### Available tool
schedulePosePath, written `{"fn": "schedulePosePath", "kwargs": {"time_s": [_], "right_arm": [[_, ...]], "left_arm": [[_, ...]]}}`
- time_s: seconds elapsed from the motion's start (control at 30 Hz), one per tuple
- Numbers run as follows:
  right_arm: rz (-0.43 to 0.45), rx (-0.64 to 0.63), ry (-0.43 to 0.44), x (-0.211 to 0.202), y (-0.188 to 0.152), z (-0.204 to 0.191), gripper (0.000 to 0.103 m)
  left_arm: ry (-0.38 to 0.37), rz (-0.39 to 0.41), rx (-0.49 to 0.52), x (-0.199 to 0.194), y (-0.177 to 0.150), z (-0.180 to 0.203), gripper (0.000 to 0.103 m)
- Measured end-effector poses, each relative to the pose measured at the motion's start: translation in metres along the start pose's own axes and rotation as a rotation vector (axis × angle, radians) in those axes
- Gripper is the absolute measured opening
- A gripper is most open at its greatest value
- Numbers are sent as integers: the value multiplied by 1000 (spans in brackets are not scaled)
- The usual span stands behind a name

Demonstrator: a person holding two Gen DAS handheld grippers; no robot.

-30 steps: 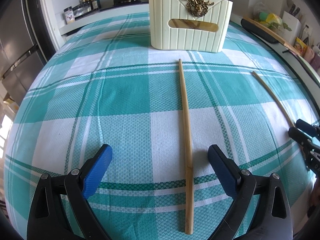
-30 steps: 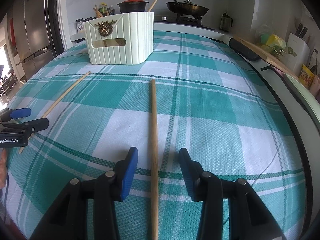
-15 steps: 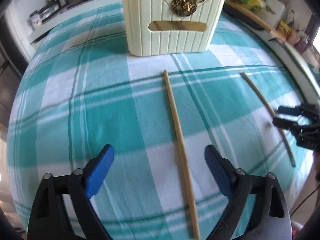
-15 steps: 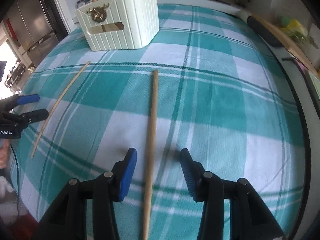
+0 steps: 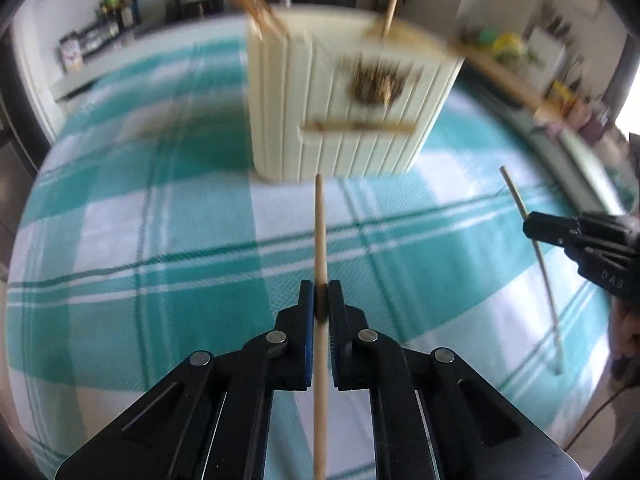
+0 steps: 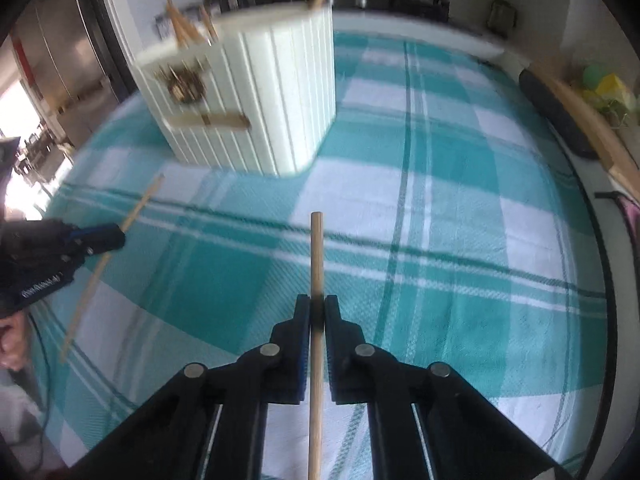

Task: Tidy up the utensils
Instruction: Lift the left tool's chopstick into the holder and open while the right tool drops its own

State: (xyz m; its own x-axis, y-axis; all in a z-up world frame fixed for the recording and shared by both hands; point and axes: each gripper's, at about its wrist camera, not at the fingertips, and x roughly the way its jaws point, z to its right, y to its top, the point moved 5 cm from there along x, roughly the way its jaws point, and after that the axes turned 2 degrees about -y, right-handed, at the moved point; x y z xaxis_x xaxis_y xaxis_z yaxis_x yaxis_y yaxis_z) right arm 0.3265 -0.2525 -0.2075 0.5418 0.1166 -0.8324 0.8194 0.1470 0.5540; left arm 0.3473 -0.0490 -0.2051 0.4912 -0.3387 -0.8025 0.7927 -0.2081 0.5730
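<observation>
Checked teal tablecloth (image 5: 120,240), each gripper clenched on one chopstick.

Left gripper (image 5: 320,300) clamps the left chopstick (image 5: 320,232), right gripper (image 6: 317,312) the right chopstick (image 6: 316,256); both sticks run lengthwise along the fingers, tips aimed at the cream utensil holder (image 5: 340,120) near the cloth's far edge (more sticks already stand inside). Left tip looks nearer the holder.
</observation>
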Motion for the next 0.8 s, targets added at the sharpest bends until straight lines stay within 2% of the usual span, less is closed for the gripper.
{"fn": "schedulePosePath", "kwargs": {"time_s": [0.17, 0.33, 0.47, 0.8], "right_arm": [[191, 1, 41, -77, 7, -12, 7], [279, -5, 45, -117, 8, -19, 7], [324, -4, 55, -129, 14, -23, 7], [409, -36, 67, -153, 29, -29, 7]], "left_arm": [[-79, 175, -28, -69, 8, 5, 5], [-119, 289, -42, -117, 8, 7, 5], [-129, 337, -48, -136, 11, 6, 5], [-151, 384, -44, -172, 21, 3, 5]]}}
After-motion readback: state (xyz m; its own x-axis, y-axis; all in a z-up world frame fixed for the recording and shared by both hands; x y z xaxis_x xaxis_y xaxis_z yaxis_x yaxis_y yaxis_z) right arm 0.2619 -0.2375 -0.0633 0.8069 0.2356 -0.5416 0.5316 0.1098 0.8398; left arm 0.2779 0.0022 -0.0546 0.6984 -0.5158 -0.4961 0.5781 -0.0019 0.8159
